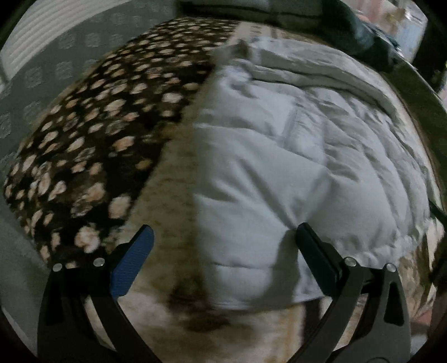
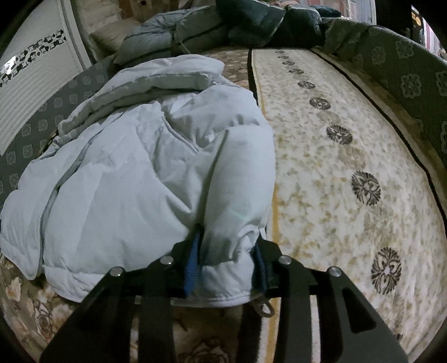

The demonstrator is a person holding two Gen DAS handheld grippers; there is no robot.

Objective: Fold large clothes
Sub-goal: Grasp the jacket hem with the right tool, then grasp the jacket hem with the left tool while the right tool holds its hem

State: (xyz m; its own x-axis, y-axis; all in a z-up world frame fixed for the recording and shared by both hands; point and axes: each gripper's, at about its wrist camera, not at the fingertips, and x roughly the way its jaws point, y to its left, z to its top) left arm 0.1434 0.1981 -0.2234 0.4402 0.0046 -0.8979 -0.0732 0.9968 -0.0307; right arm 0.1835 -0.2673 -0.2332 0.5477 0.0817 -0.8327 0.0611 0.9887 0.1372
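A large pale blue puffy jacket (image 1: 279, 156) lies crumpled on a bed. In the left wrist view my left gripper (image 1: 223, 231) is open, its jaws wide apart just above the jacket's near edge, and holds nothing. In the right wrist view the same jacket (image 2: 134, 173) is bunched up in a heap. My right gripper (image 2: 227, 251) is shut on a thick fold of the jacket's hem, which fills the gap between the blue pads (image 2: 192, 268). A small loop tag (image 2: 262, 305) hangs below the held hem.
A brown spotted blanket (image 1: 92, 145) lies left of the jacket. A cream patterned bedspread (image 2: 349, 156) covers the bed to the right. Dark and grey clothes (image 2: 237, 25) are piled at the far end. A white headboard (image 2: 33, 92) stands at the left.
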